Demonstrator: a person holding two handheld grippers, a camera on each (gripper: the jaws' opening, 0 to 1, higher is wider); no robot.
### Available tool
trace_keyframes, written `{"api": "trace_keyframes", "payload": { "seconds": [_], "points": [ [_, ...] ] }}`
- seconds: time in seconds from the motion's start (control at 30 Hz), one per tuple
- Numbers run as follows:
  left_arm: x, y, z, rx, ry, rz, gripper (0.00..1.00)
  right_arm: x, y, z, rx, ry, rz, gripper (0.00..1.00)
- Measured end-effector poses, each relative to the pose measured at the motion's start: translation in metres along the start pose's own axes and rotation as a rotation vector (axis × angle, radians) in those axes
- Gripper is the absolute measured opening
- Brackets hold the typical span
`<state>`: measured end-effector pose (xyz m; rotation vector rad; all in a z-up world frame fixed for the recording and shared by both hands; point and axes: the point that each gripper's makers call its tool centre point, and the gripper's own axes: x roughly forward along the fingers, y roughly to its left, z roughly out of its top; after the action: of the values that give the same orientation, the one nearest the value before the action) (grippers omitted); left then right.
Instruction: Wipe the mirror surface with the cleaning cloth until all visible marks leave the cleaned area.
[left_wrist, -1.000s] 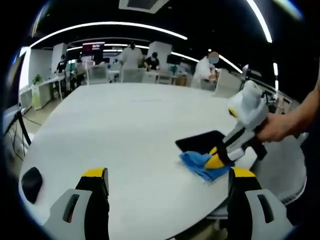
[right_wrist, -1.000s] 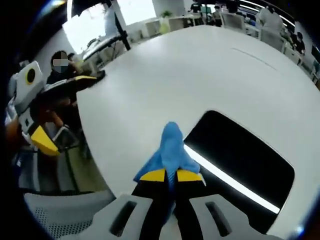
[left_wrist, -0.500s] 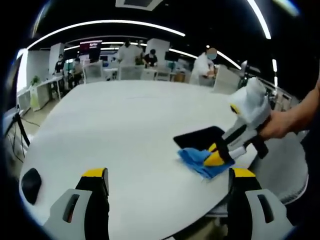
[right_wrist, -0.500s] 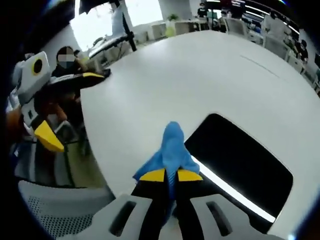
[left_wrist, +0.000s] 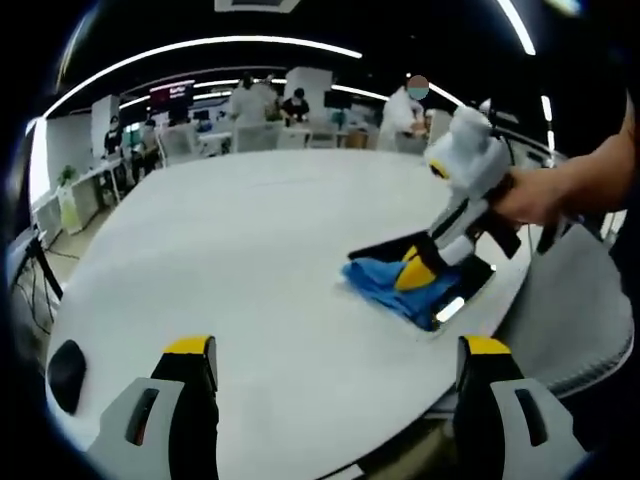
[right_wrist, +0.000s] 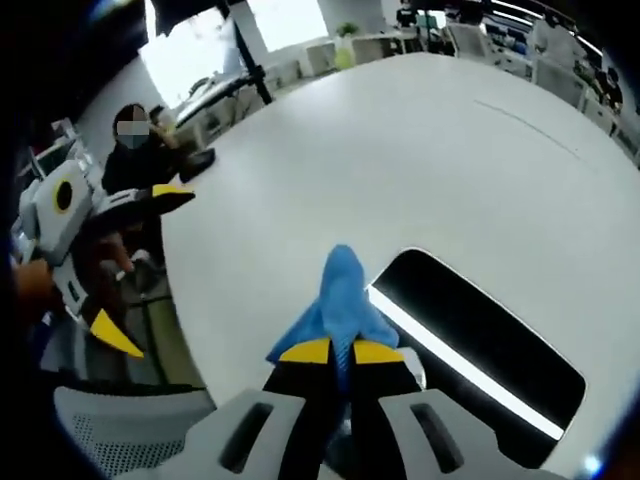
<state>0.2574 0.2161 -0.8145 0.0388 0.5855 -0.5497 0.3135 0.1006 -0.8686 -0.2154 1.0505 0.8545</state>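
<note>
A dark mirror (right_wrist: 480, 335) lies flat on the white round table (right_wrist: 350, 160) and reflects a bright ceiling light strip. My right gripper (right_wrist: 335, 352) is shut on a blue cleaning cloth (right_wrist: 340, 300), which rests at the mirror's near left edge. From the left gripper view, the right gripper (left_wrist: 412, 272) presses the blue cloth (left_wrist: 392, 288) down over the mirror (left_wrist: 460, 290) near the table's right edge, a hand holding it. My left gripper (left_wrist: 325, 350) stands open above the table's near edge with nothing between its fingers.
A small black object (left_wrist: 62, 368) lies on the table at the left near edge. A mesh chair (left_wrist: 575, 320) stands beyond the table's right edge. Desks, chairs and several people fill the room behind. A seated person (right_wrist: 135, 150) is off the table's far side.
The right gripper with the cloth has moved further onto the mirror, covering more of it. The left gripper stays open and hardly moves.
</note>
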Motion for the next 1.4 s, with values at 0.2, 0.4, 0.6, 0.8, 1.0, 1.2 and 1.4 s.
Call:
{"api": "trace_keyframes", "payload": {
  "seconds": [0.2, 0.4, 0.6, 0.8, 1.0, 1.2, 1.4],
  "points": [
    [0.011, -0.004, 0.012, 0.014, -0.017, -0.046, 1.00, 0.003, -0.017, 0.016, -0.013, 0.002, -0.007, 0.01],
    [0.016, -0.009, 0.026, 0.062, -0.050, -0.073, 1.00, 0.008, -0.033, 0.031, -0.016, 0.003, -0.018, 0.01],
    [0.013, -0.007, 0.031, 0.042, -0.085, -0.078, 1.00, 0.011, -0.045, 0.042, 0.025, -0.004, -0.020, 0.01],
    [0.011, 0.000, 0.030, 0.019, -0.081, -0.047, 1.00, 0.012, -0.048, 0.045, 0.056, -0.011, -0.017, 0.00],
    [0.006, 0.017, 0.041, -0.058, -0.139, 0.014, 1.00, 0.011, -0.048, 0.043, 0.009, -0.037, -0.015, 0.00],
    [0.005, 0.013, 0.043, -0.040, -0.136, 0.019, 1.00, 0.010, -0.050, 0.042, 0.034, -0.045, -0.001, 0.00],
    [0.005, 0.010, 0.042, -0.035, -0.135, 0.021, 1.00, 0.006, -0.057, 0.037, 0.029, -0.042, -0.008, 0.00]
  ]
}}
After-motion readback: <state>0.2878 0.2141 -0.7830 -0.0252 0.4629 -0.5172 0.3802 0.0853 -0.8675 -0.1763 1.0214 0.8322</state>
